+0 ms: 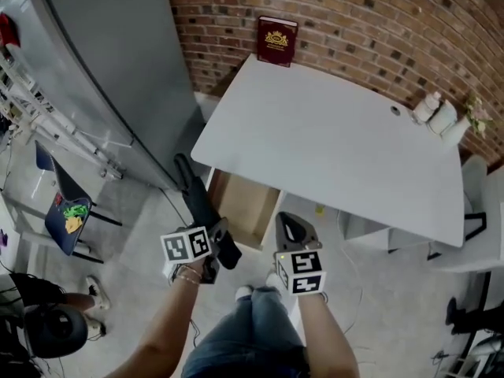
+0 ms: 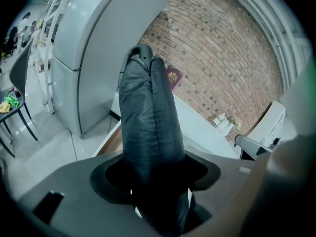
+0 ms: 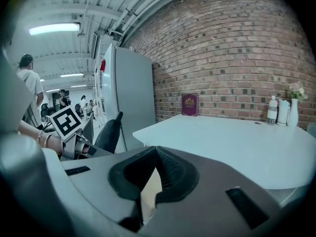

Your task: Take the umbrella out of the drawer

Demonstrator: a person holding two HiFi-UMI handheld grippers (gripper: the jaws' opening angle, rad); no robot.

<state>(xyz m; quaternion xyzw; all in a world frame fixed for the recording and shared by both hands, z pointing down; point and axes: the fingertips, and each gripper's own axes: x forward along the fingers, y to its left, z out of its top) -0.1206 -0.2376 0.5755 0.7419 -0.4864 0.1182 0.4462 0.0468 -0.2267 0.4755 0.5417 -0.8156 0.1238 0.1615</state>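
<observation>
Aloft, umbrella (image 1: 198, 201) in left gripper (image 1: 219, 241), drawer (image 1: 241, 208) open

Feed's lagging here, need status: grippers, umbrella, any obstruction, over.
Left gripper shut on umbrella, held clear of open drawer. Right gripper shut, empty. Table edge close beside umbrella, over.

The white surface (image 1: 331, 140) stands with its far edge along a brick wall (image 1: 370, 22). A dark red book (image 1: 276, 42) with a gold emblem stands upright at that far edge, near the left corner. At the far right corner a bottle (image 1: 428, 107), a white container (image 1: 442, 118) and a vase (image 1: 458, 131) of pale flowers stand close together. A small round hole (image 1: 395, 110) lies just beside them. Under the near left edge a wooden drawer (image 1: 240, 203) hangs open above the grey floor (image 1: 134, 290).
</observation>
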